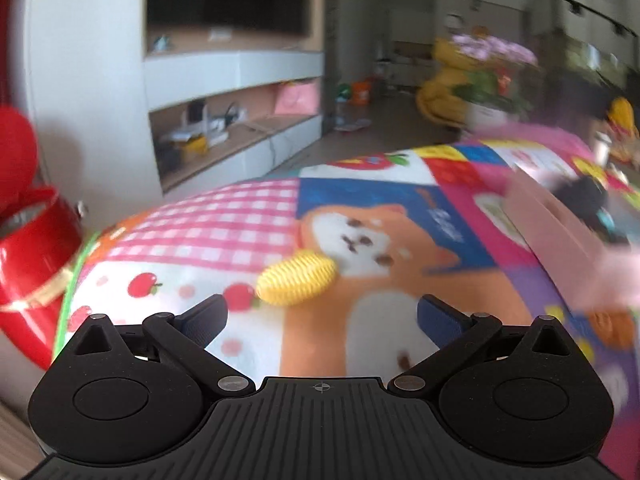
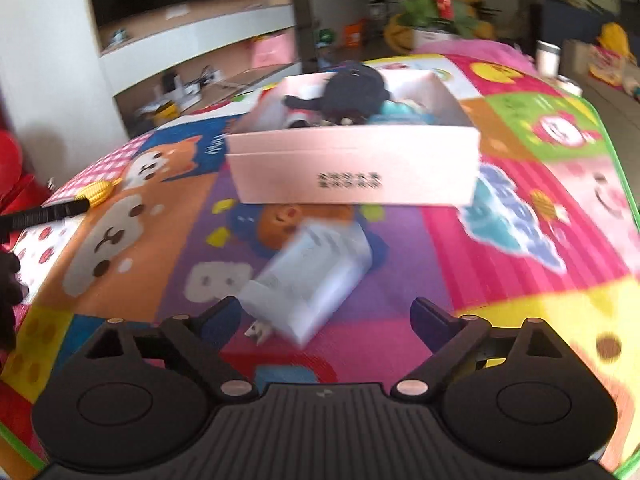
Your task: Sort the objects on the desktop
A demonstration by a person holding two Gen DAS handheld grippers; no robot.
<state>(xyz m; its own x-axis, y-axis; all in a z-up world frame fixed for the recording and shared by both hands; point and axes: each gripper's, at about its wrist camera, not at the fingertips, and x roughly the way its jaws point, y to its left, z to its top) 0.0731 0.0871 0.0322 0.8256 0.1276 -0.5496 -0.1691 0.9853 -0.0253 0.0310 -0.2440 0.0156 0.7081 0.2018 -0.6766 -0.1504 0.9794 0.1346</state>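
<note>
A yellow ribbed egg-shaped toy [image 1: 296, 278] lies on the colourful cartoon mat [image 1: 200, 232], just ahead of my left gripper [image 1: 322, 312], which is open and empty. In the right wrist view a white plug adapter [image 2: 312, 276] lies on the mat [image 2: 520, 280], its pronged end reaching in between the spread fingers of my right gripper [image 2: 326, 312], whose pads do not touch it. Beyond it stands an open pink box [image 2: 352, 168] with a dark soft item [image 2: 352, 88] and other things inside. The box [image 1: 552, 220] shows blurred at the right of the left wrist view.
A red tin [image 1: 32, 248] stands off the mat's left edge. A flower pot [image 1: 492, 80] and a white cup [image 2: 548, 56] stand past the far edge. The yellow toy [image 2: 98, 192] and a black finger [image 2: 48, 212] of the left gripper show at far left.
</note>
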